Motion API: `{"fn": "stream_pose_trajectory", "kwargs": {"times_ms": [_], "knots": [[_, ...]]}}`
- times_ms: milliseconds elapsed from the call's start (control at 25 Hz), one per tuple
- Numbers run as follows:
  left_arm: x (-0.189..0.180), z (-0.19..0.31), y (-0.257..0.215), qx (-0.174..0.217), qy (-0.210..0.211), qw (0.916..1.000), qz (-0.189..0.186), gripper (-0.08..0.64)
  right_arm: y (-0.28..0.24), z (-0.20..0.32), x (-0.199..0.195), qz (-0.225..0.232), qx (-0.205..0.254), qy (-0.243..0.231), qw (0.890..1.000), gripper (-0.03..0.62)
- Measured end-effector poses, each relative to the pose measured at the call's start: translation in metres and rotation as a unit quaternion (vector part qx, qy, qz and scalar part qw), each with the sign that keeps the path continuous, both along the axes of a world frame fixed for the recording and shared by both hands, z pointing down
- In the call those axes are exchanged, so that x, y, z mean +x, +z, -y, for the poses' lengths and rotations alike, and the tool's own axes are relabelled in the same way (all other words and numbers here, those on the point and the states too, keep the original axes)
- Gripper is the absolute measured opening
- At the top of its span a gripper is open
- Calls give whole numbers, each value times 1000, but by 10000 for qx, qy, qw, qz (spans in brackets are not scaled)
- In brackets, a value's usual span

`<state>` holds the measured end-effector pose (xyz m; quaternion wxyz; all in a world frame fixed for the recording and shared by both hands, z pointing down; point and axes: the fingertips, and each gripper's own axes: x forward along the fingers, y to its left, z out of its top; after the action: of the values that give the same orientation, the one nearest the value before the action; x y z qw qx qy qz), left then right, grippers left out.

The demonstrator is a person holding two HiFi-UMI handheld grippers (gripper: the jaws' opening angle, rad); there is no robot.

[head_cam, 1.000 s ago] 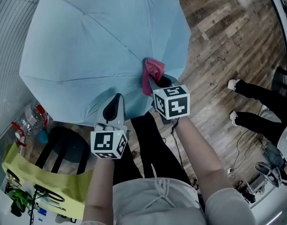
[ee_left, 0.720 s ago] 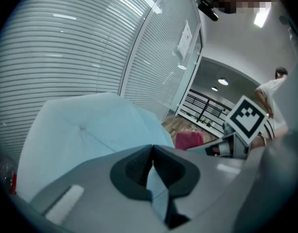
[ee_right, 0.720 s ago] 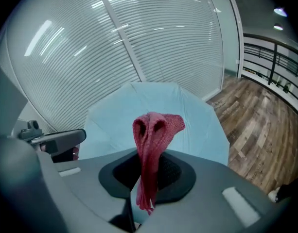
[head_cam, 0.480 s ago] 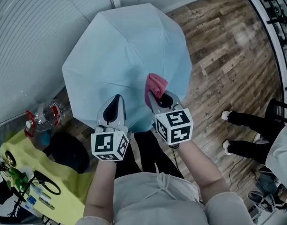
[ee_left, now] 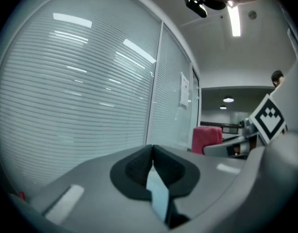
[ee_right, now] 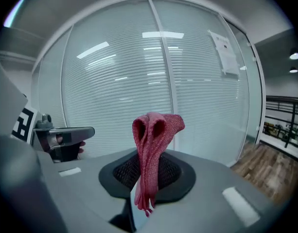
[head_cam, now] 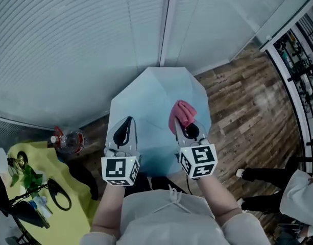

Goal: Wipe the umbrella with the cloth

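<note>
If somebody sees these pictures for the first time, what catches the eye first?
The open pale blue umbrella fills the middle of the head view, before the window blinds. The right hand-held gripper is shut on a red cloth standing up over the canopy, while the left hand-held gripper pinches a pale blue strip, apparently the umbrella's edge.

No legible text anywhere. Paper notice (ee_right: 225, 52) on glass partition (ee_right: 114, 81): print too small to read.

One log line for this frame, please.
left claw: shut, empty | right claw: shut on pink knitted cloth | light-blue open umbrella: below both claws | cloth not touching umbrella
</note>
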<state>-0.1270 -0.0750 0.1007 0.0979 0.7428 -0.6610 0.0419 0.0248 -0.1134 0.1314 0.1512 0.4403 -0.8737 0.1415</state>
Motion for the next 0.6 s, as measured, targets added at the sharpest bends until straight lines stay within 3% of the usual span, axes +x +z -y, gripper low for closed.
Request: {"fn": "stream_pose_trajectory", "kwargs": {"times_ms": [320, 480, 600], "knots": [[-50, -47, -123, 864, -285, 9957, 160, 8, -112, -25, -43, 161, 995, -256, 9946, 54], [-69, -57, -155, 1162, -338, 9925, 149, 8, -144, -29, -65, 192, 1408, -346, 9893, 54], [-85, -57, -162, 1231, -447, 9912, 184, 8, -152, -25, -79, 262, 1456, -384, 9883, 54]]}}
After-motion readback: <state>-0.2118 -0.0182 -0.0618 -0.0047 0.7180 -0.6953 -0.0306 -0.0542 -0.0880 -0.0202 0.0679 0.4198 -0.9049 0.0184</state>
